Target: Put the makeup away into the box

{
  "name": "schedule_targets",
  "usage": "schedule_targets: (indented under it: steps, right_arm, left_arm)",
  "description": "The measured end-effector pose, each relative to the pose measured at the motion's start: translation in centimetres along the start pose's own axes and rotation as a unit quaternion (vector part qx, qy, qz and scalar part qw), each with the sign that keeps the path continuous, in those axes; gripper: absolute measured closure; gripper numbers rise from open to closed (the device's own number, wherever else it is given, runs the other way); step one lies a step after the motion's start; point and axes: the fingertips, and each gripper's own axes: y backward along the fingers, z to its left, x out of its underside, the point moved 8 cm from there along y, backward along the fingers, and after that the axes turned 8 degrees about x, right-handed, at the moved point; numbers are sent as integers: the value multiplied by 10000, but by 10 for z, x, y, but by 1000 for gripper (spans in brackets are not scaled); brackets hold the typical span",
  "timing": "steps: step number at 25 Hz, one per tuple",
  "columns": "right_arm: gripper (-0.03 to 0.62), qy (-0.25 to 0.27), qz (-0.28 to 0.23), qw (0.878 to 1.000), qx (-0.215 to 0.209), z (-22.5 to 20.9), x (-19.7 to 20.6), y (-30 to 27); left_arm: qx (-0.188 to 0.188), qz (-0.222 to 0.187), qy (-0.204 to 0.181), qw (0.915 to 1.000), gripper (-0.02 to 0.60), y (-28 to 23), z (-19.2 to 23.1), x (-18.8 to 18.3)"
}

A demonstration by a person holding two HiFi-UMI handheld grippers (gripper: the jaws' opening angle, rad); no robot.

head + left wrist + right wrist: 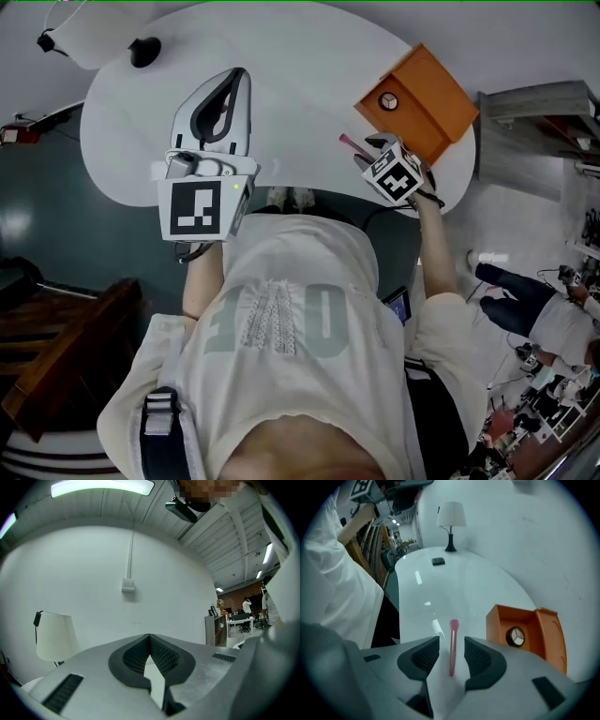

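**Brush lined up between my right jaws, box just off to the right**

Closest in, the right gripper points steeply down at the table. Its jaws stand apart, and the pink makeup brush lies on the white top in the gap between them. Neither pad seems to touch it; I can see a strip of table on both sides of the handle. The brush's long axis runs straight away from me along the line the gripper looks, parallel to the pad faces. Its broader tip is at the far end and its near end sits down between the jaws. I judge that a plain close would catch the handle across its thin width, with no need to roll the wrist first.

Just beyond and to the right stands the orange box, open, with its lid swung back on the far side. A round compact is already inside. The box is near the brush but not touching it, so I expect the carry to be short and rightward.

The left gripper is held up level on the other side of me, facing the wall. Its jaws are pressed together with nothing in them. It is well away from the brush, so this pick falls to the right hand.

Farther up the table lies a small black object, and at the far end stands a lamp.
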Motion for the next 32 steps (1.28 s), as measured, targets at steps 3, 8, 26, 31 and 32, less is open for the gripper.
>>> schedule_targets:
  steps: [3, 8, 26, 31, 32]
  right_arm:
    - [424, 71, 362, 9993, -61, 1, 11, -20]
    - [507, -60, 668, 9976, -165, 4, 19, -35]
    - [543, -1195, -1089, 9865, 248, -14, -19, 30]
    - [543, -1466, -2601, 9520, 671, -15, -56, 111]
    - [543, -1557, -2866, 9424, 744, -14, -60, 125]
  left_arm:
    - [-24, 3, -9, 10000, 575, 2, 0, 0]
    - [-61, 21, 8, 10000, 575, 6, 3, 1]
    - [-107, -6, 29, 9999, 575, 11, 4, 0]
    - [-22, -114, 40, 9999, 575, 3, -2, -6]
    - [-3, -116, 38, 9999, 575, 2, -4, -6]
